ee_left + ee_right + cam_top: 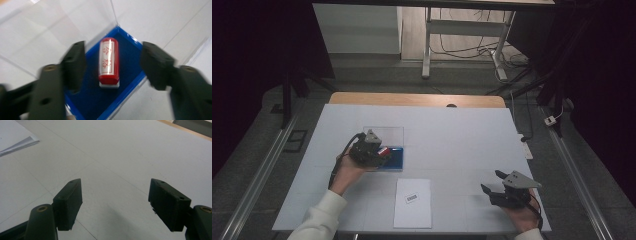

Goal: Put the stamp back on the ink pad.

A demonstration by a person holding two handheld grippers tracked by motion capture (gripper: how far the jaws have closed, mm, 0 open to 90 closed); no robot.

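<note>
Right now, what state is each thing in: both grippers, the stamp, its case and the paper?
Left gripper: open, jaws either side of the stamp.
Right gripper: open, empty, over bare table.
Red stamp: lying in the blue tray.
Clear lid: open.
Paper sheet: flat on table.

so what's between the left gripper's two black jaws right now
In the left gripper view, the red cylindrical stamp lies in the gap of the open left gripper, resting on the blue-lined tray, touching neither jaw.
</note>
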